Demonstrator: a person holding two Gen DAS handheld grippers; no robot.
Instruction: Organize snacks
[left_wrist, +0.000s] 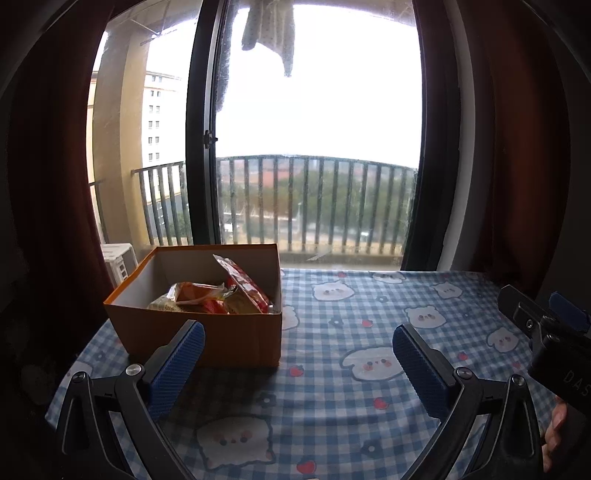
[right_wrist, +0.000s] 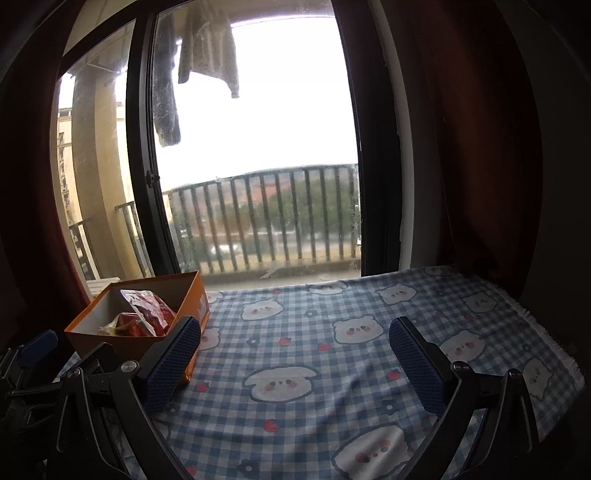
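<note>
Both grippers hover over a table covered in a blue checked cloth (left_wrist: 332, 406) printed with white bears and small red strawberries. The left gripper (left_wrist: 298, 363) has its jaws spread wide, nothing between the blue ribbed pads (left_wrist: 173, 369), only bare cloth showing in the gap. The right gripper (right_wrist: 294, 360) is likewise spread wide and empty, its blue pads (right_wrist: 417, 365) well apart above the cloth. An orange cardboard box (left_wrist: 199, 339) sits open on the left side of the table, toward the far edge, white inside. The snacks (left_wrist: 218, 295) are in that box: several red and orange packets piled at the bottom, and one clear-and-red packet (left_wrist: 242, 280) leaning upright against the right inner wall, poking above the rim. From the right wrist view the same box (right_wrist: 122, 343) is at the left, partly behind the right gripper's left finger, with the upright packet (right_wrist: 147, 310) visible. At the right edge of the left wrist view, the right gripper's black body and a bit of the person's hand (left_wrist: 554, 432) show. Beyond the table is a tall window (left_wrist: 314, 129) with a dark frame, balcony railing (left_wrist: 314, 199) outside, laundry (left_wrist: 269, 29) hanging above, dark red curtains (left_wrist: 517, 147) at both sides.
</note>
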